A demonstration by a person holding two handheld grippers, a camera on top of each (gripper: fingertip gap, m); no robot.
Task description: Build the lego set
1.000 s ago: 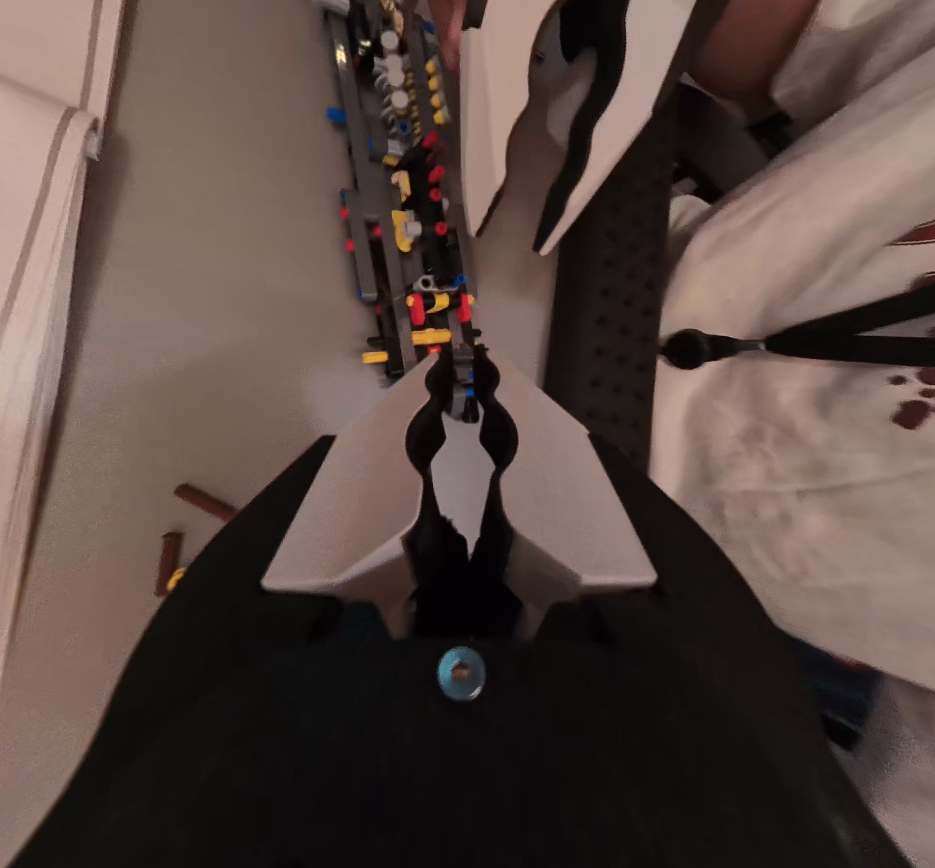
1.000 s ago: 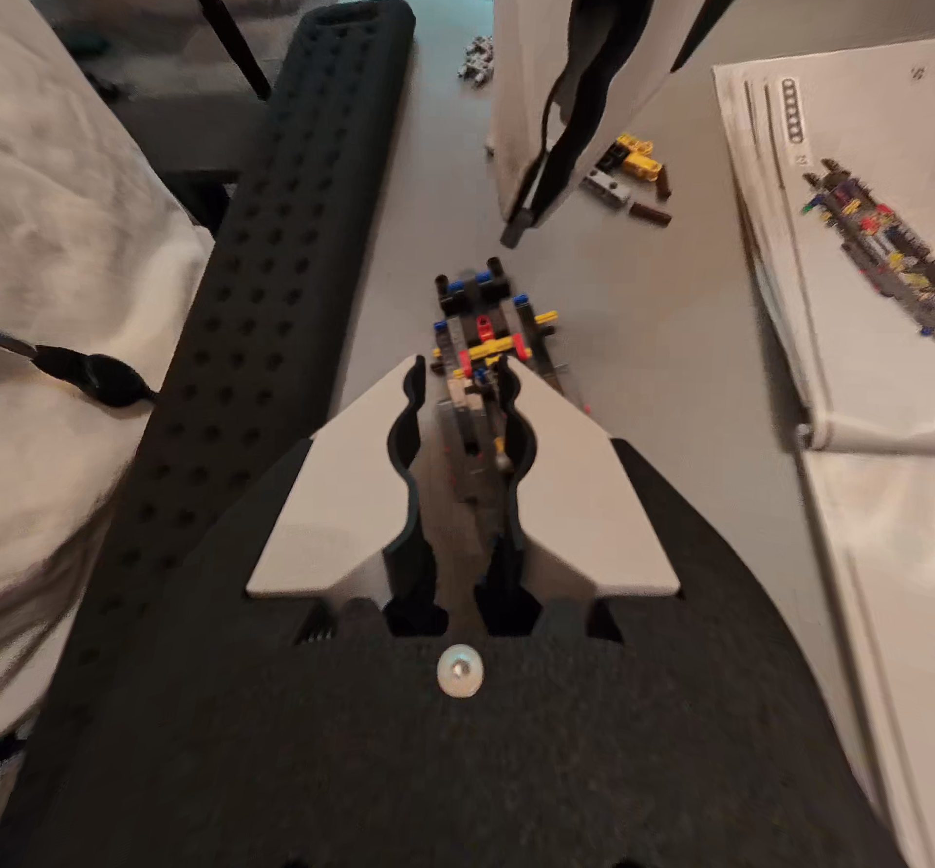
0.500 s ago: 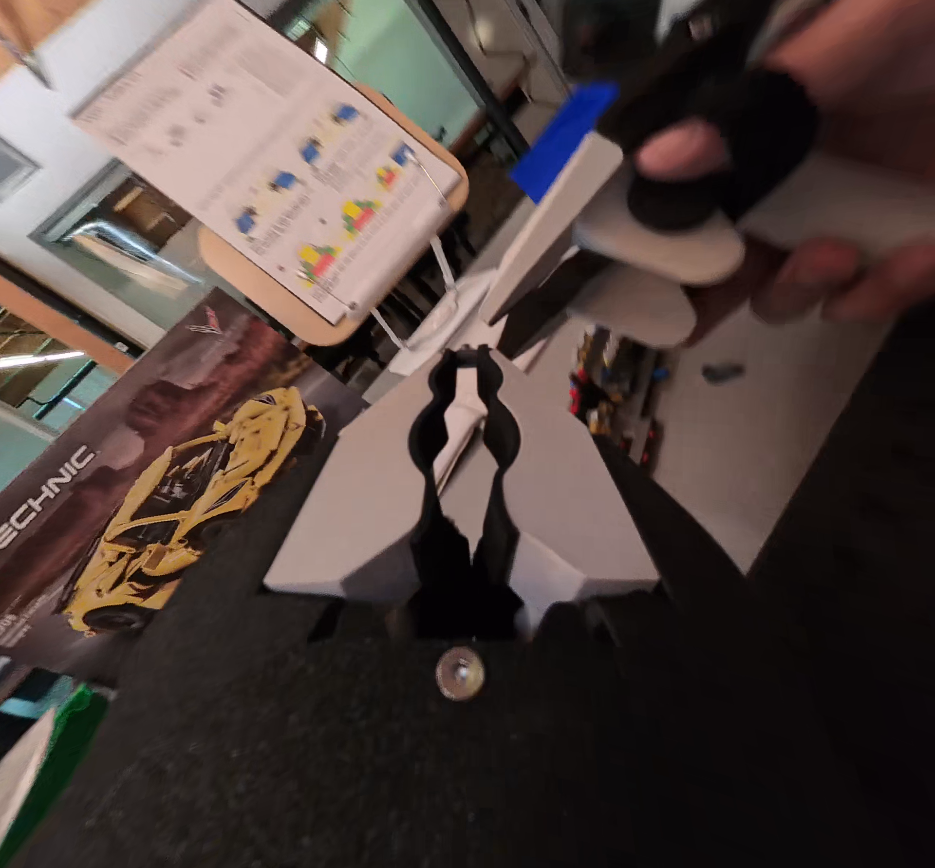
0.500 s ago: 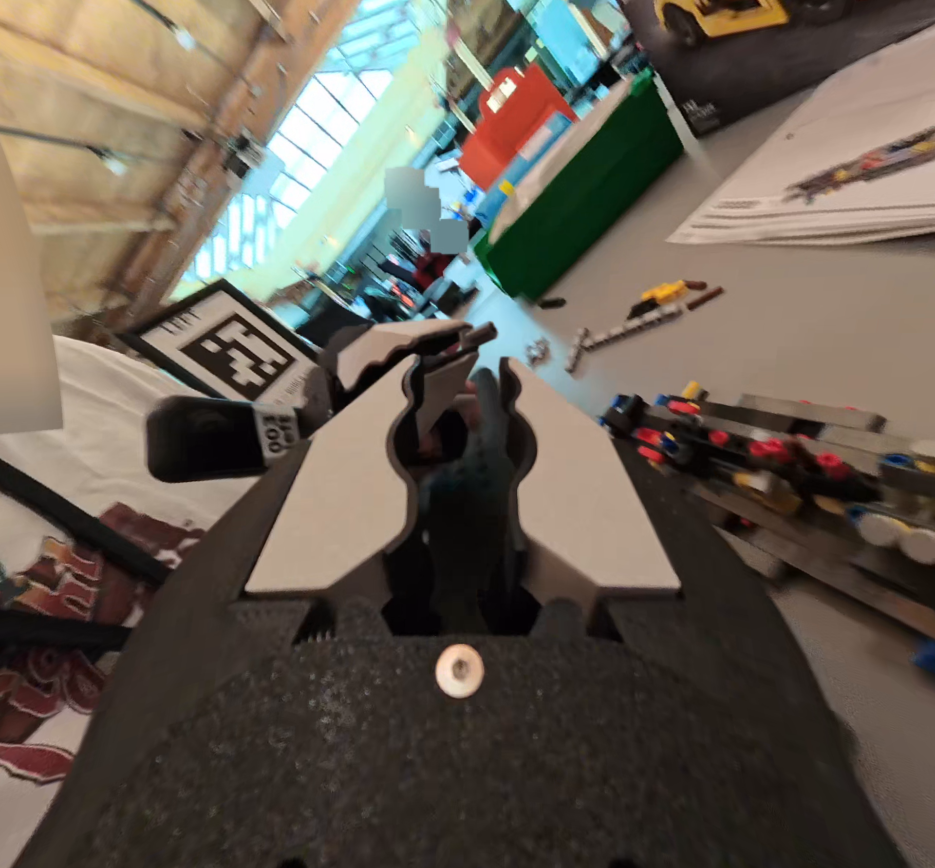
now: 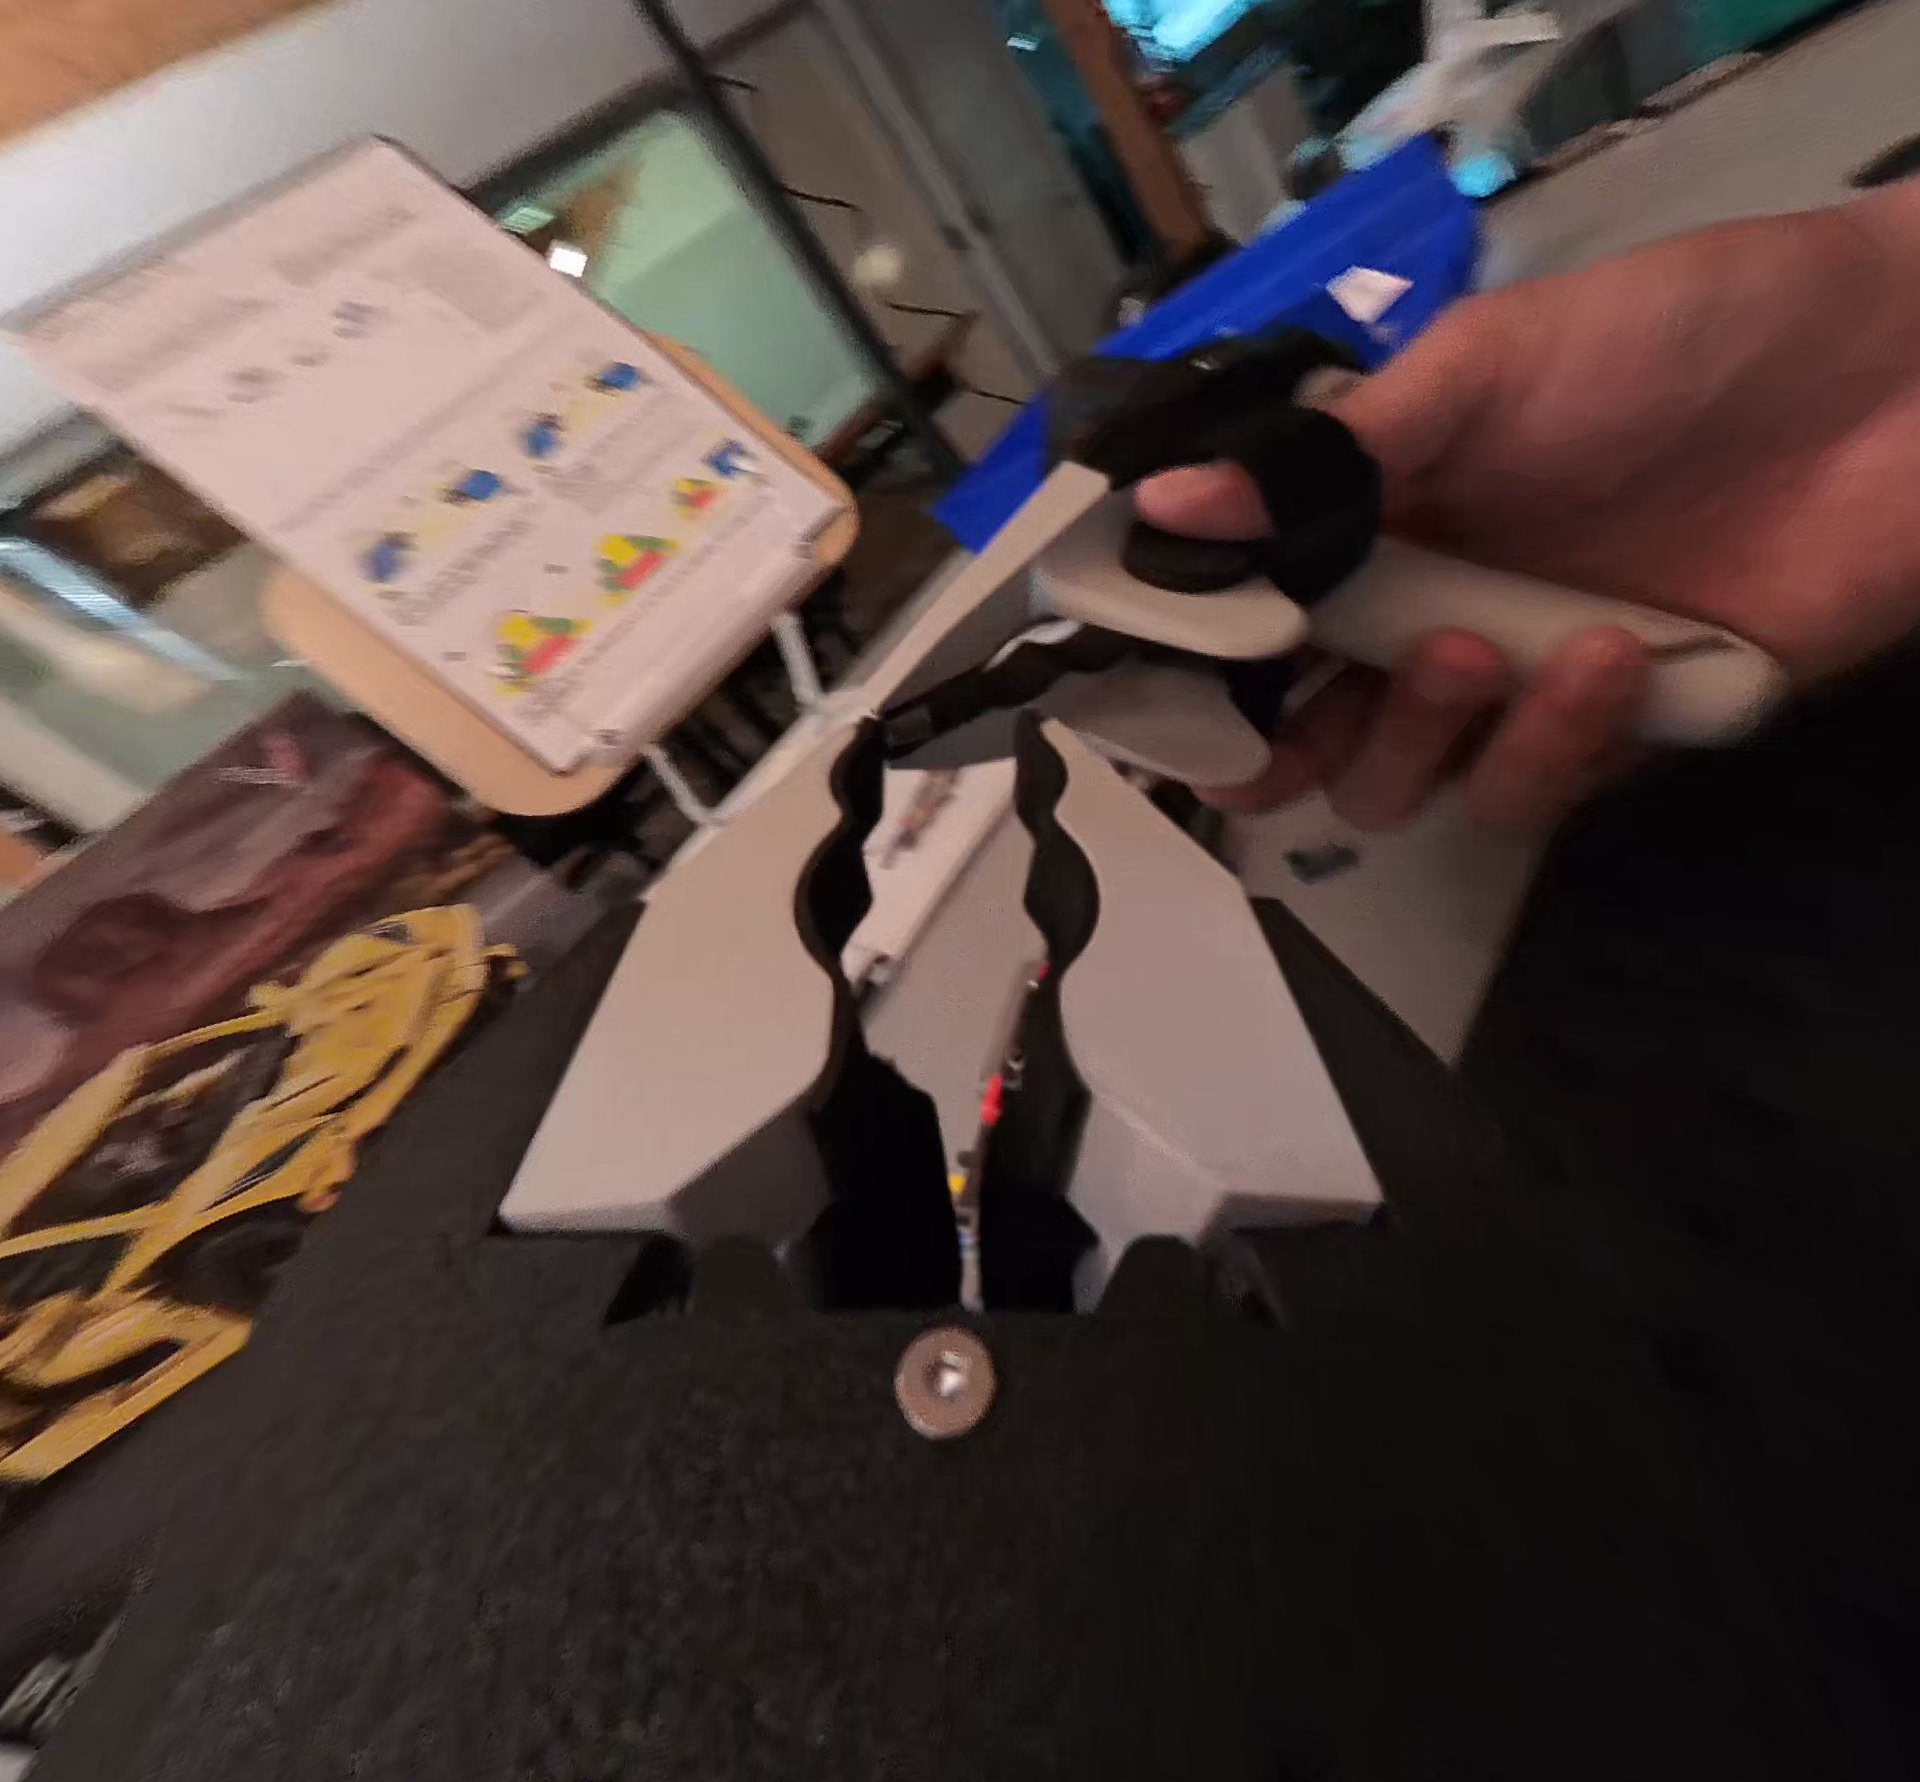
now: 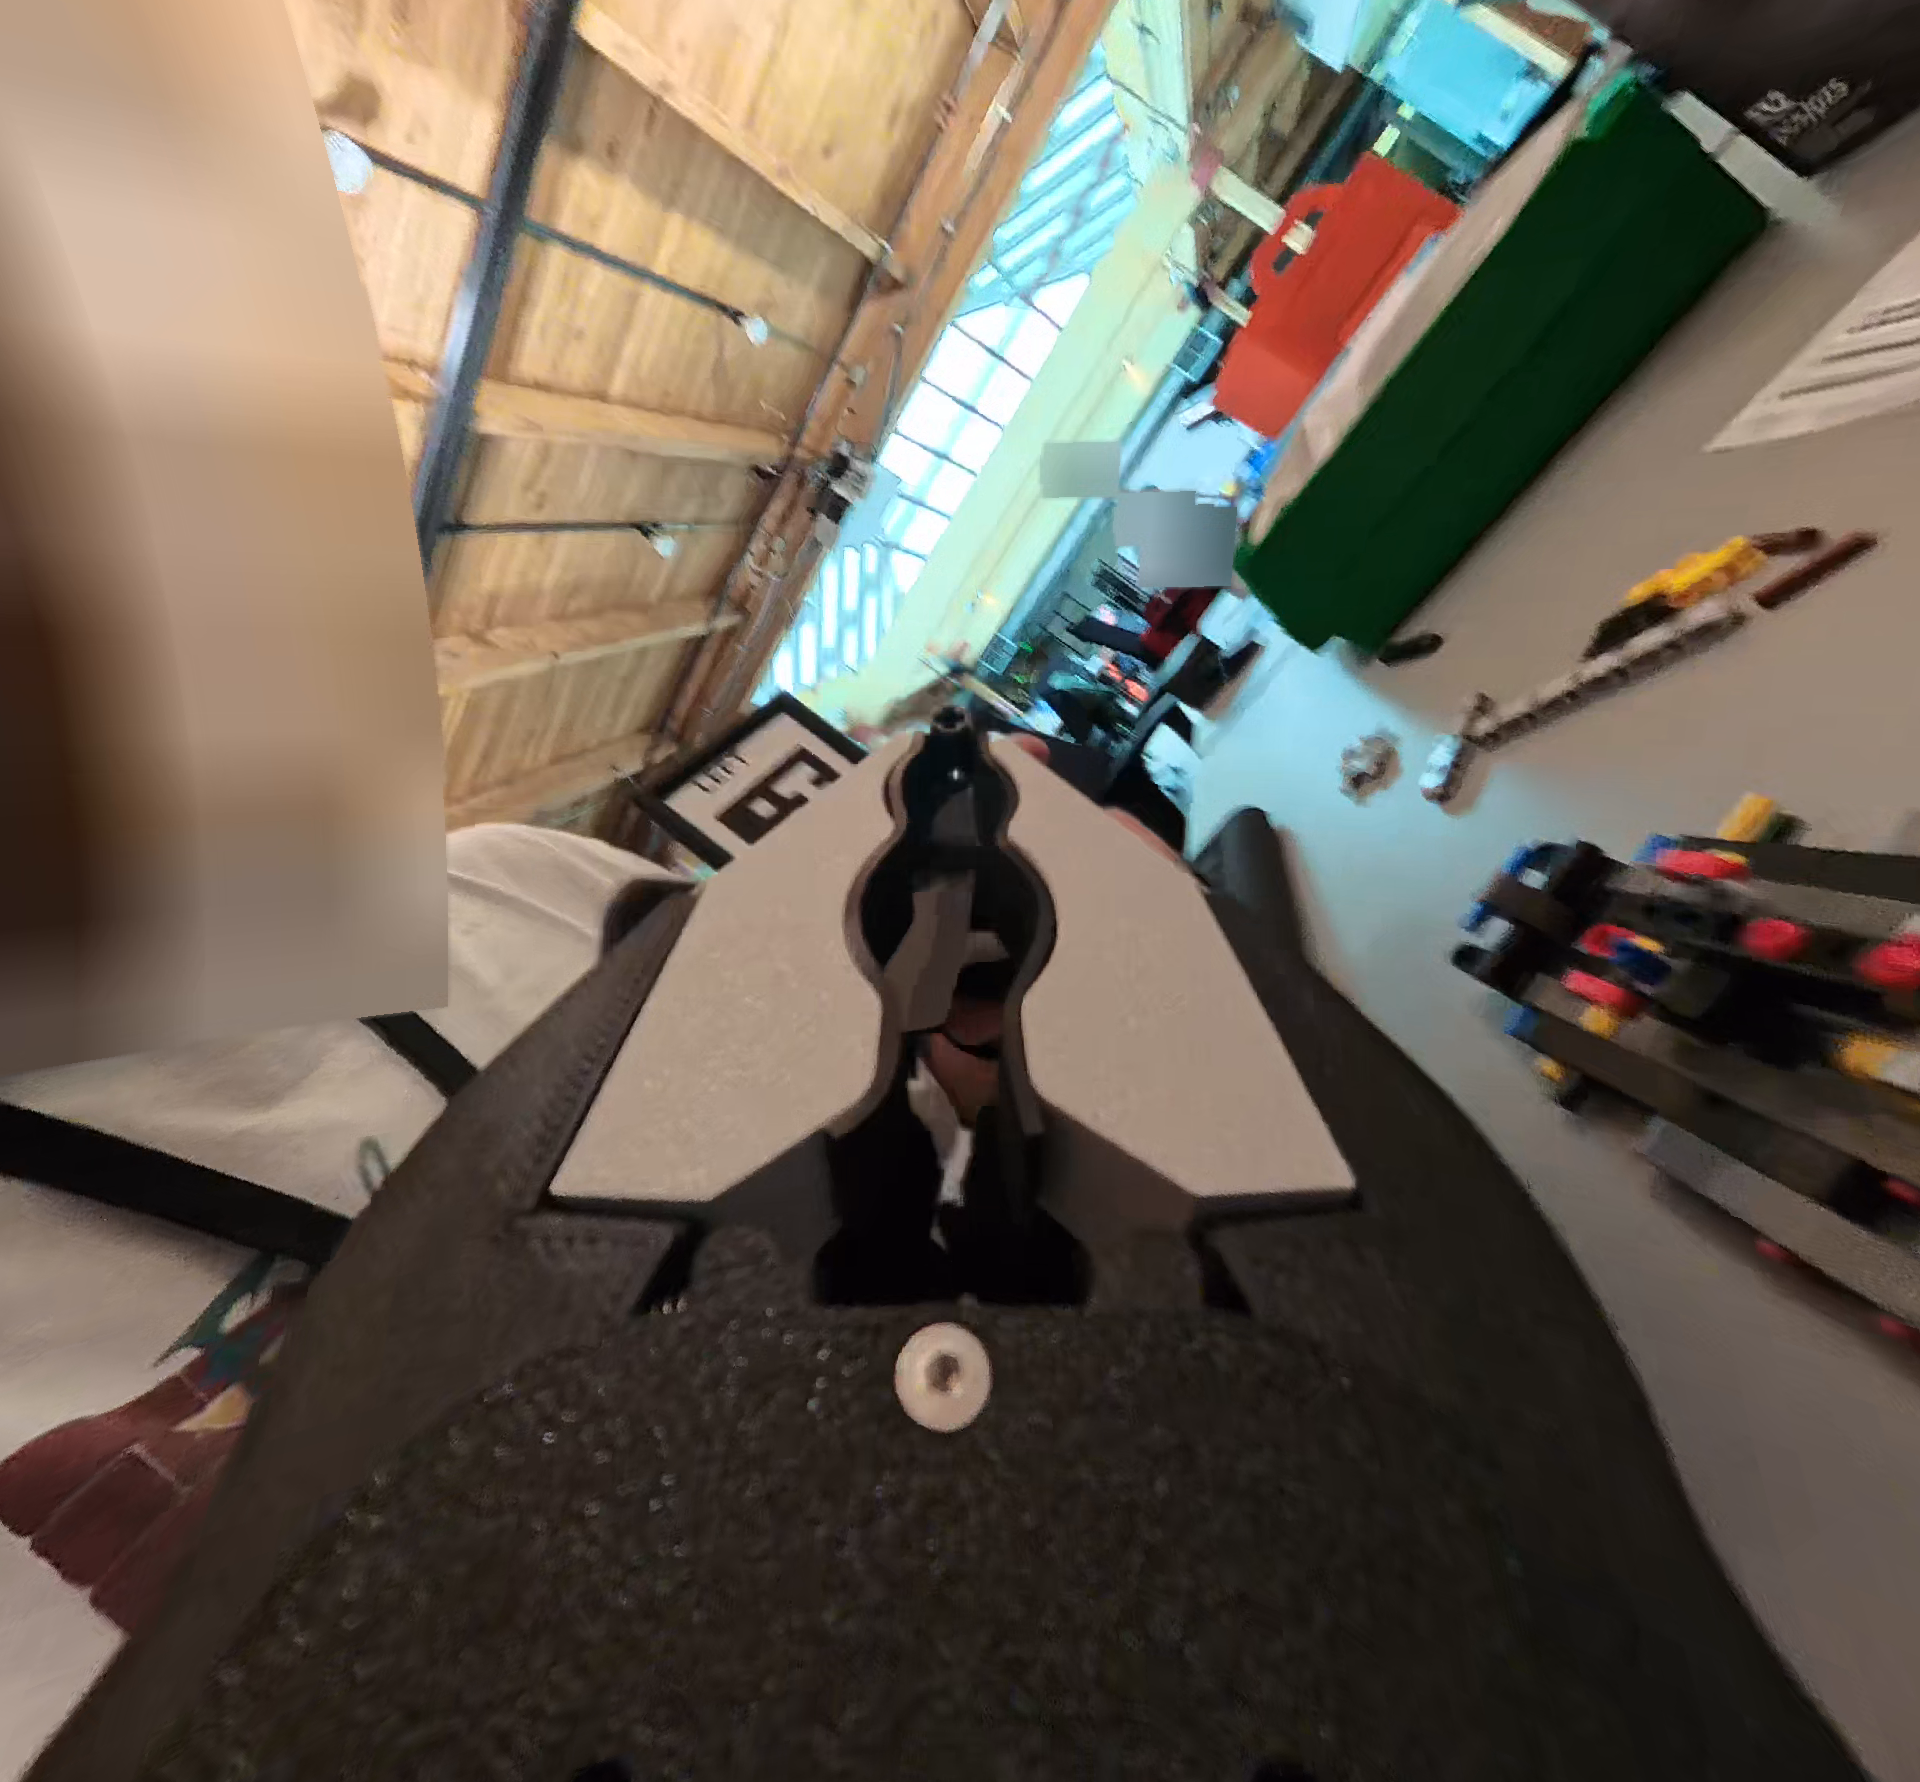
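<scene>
Left gripper gapes apart; right gripper pinches one small black pin, seemingly. One chassis at 3 o'clock.

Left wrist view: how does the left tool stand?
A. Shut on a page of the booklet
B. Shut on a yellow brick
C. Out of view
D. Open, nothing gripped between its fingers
D: the left tool shows a plain gap between its two fingers, with only the background seen through it.

Grey tongs, black wavy pads, silver screw
</scene>
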